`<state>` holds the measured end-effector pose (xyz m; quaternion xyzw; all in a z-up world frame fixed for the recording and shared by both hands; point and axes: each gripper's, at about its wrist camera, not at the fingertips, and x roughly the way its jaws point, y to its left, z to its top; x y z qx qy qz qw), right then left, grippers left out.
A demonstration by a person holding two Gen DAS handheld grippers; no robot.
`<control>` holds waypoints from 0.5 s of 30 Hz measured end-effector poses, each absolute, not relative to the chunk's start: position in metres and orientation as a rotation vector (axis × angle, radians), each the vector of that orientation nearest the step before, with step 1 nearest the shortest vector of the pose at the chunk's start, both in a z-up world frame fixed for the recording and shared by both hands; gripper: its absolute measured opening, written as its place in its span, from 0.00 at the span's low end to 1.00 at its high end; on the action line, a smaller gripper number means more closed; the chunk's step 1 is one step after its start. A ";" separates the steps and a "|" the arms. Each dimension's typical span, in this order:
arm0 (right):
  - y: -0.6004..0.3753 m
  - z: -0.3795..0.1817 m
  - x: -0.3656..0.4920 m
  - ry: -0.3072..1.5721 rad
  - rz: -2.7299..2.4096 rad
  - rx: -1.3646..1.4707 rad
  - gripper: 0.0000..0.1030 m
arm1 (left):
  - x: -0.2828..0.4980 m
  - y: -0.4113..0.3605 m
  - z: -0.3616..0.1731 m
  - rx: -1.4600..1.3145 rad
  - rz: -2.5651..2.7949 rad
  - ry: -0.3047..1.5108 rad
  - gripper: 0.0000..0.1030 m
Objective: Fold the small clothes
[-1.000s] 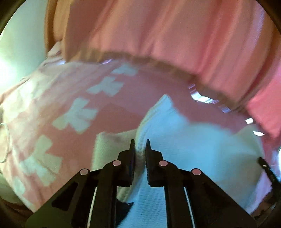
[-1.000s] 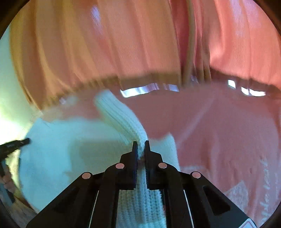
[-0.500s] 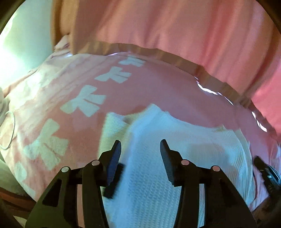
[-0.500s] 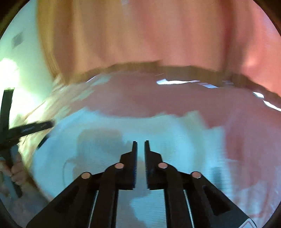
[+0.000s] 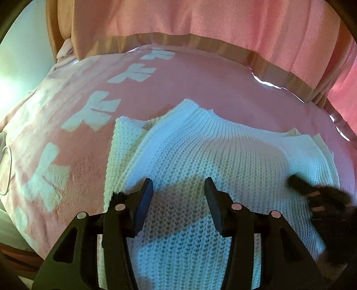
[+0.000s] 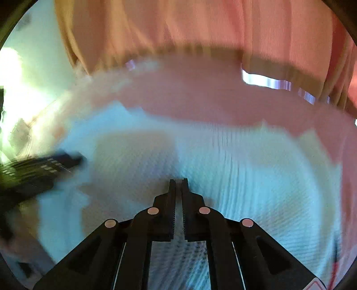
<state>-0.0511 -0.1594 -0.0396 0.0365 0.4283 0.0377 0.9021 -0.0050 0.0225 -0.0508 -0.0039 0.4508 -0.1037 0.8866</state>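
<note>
While the white knitted garment [image 5: 200, 160] lies spread on a pink blanket [image 5: 200, 84] patterned with white shapes, the left gripper [image 5: 178, 187] hangs over the near part of the garment; its fingers [image 5: 145, 196] have just been opening and now stand well apart, with nothing pinched between them, only the knit lying below the gap; a ribbed edge of the garment peaks at its far side, and a folded layer shows along its left side; pink curtains [image 5: 223, 20] hang beyond the far edge of the blanket; at the garment's right side the right gripper appears as a dark blurred shape [image 5: 312, 196]; from the right wrist view, which is smeared, the right gripper [image 6: 178, 181] is over the garment [image 6: 256, 174] with its fingers [image 6: 171, 200] drawn together to a thin slit, and no cloth is visibly caught in them; the left gripper shows as a dark blur [image 6: 44, 165] at the garment's left.
</note>
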 end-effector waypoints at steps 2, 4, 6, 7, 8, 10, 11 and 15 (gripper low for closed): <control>-0.160 -0.030 -0.056 0.861 0.076 0.097 0.05 | -0.006 0.024 -0.051 -0.005 -0.216 0.937 0.45; -0.156 -0.013 -0.069 0.799 0.087 0.083 0.05 | -0.007 0.026 -0.051 -0.013 -0.219 0.939 0.45; -0.151 -0.003 -0.082 0.760 0.080 0.058 0.05 | -0.010 0.029 -0.048 -0.022 -0.224 0.938 0.45; -0.149 -0.001 -0.088 0.746 0.076 0.055 0.05 | -0.013 0.031 -0.046 -0.035 -0.225 0.934 0.47; -0.148 0.001 -0.095 0.732 0.071 0.050 0.05 | -0.016 0.037 -0.042 -0.060 -0.228 0.926 0.53; -0.149 0.002 -0.110 0.729 0.063 0.045 0.05 | -0.023 0.049 -0.036 -0.124 -0.232 0.907 0.67; -0.150 0.002 -0.114 0.730 0.065 0.045 0.05 | -0.025 0.058 -0.034 -0.173 -0.233 0.908 0.74; -0.157 -0.006 -0.122 0.754 0.054 0.049 0.05 | -0.022 0.091 -0.051 -0.406 -0.194 0.965 0.87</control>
